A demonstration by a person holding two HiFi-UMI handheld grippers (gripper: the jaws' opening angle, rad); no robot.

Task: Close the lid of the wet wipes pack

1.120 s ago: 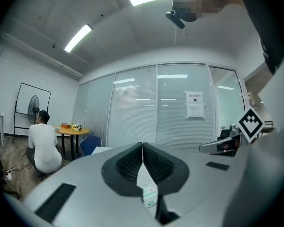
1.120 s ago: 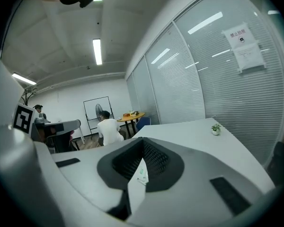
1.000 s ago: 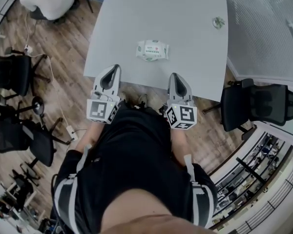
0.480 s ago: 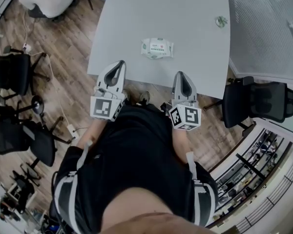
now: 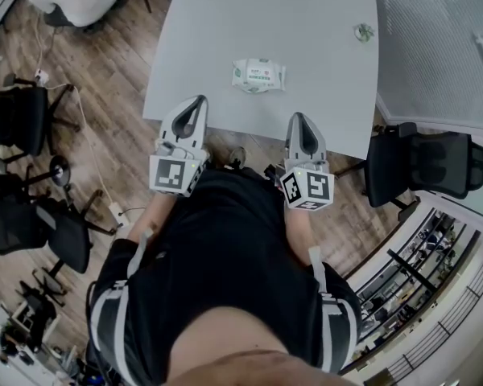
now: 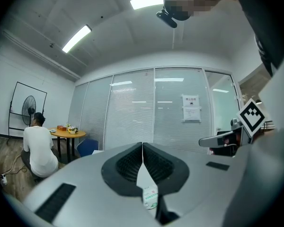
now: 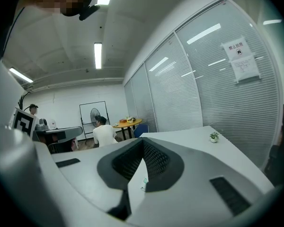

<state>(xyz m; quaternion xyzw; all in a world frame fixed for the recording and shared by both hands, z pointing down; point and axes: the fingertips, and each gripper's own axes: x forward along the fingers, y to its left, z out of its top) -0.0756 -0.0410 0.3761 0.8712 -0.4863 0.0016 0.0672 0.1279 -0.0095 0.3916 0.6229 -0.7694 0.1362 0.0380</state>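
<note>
The wet wipes pack [image 5: 258, 75] lies flat on the grey table [image 5: 306, 22], printed face up. Its long axis runs across the head view from left to right, with the right end tipped slightly away from the person. Whether its lid is up or down is too small to tell.

The left gripper [image 5: 200, 100] is over the near edge of the table, pointing out across it, with its jaws pressed together and nothing between them. The right gripper [image 5: 296, 117] is beside it at the same edge, and its jaws are also pressed together and empty. The pack sits ahead of both, roughly between the lines they point along, and clear of each.

In the left gripper view, the pack [image 6: 150, 197] shows just below the closed tips [image 6: 142, 144]. In the right gripper view, only a sliver of it [image 7: 144, 182] shows under the tips [image 7: 143, 140].

A small potted plant [image 5: 363, 31] stands at the far right corner of the table, well apart from the pack. A black office chair [image 5: 427, 167] stands on the right side of the table.
</note>
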